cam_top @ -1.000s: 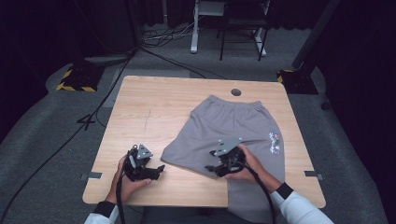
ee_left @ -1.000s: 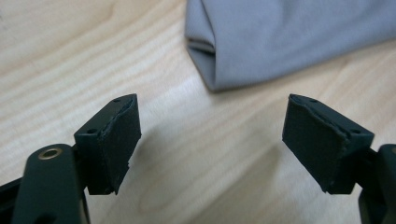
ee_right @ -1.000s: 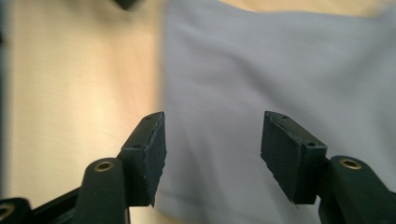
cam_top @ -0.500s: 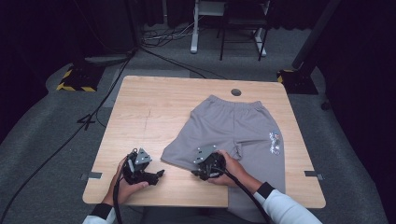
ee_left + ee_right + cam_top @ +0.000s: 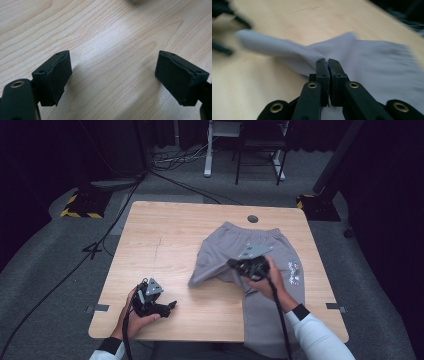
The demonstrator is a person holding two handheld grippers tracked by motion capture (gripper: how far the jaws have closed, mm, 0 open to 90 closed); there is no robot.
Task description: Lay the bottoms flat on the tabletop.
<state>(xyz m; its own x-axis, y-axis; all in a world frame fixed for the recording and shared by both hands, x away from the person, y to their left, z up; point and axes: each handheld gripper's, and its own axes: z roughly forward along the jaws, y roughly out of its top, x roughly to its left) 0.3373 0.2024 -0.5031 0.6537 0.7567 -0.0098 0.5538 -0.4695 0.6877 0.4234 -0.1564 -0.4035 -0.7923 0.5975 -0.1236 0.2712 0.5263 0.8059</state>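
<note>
— Looking across the table (image 5: pixel 165 235), what worries you first?

— The grey shorts (image 5: pixel 235 242) sit on its right half, waistband toward the far edge, and one leg (image 5: pixel 262 330) hangs over the near edge. That hanging cloth has weight. If the other leg gets pulled much farther, I think the whole garment could creep toward the person and slide off.

— And the leg being handled?

— The right gripper (image 5: pixel 234 265) has just been closing, and its jaws are now clamped on a fold of grey fabric, which the right gripper view shows pinched between the pads. The raised leg (image 5: pixel 210 272) trails off to the left with its end low over the wood. The bite looks thin, so the cloth may slip out if the pull is quick. It could also be holding one layer only, and then the fold would come out crooked.

— Does the other tool help at all?

— Not at present. The left gripper (image 5: pixel 172 305) rests near the front left of the table, well apart from the shorts. Its jaws have just been opening and stand wide, with bare wood between them and nothing held. With nothing pinning the waistband, any drag from the right hand could shift the whole garment instead of folding it.

— Smallest risk?

— I can't tell whether the fabric reaches deep between the pads.
</note>
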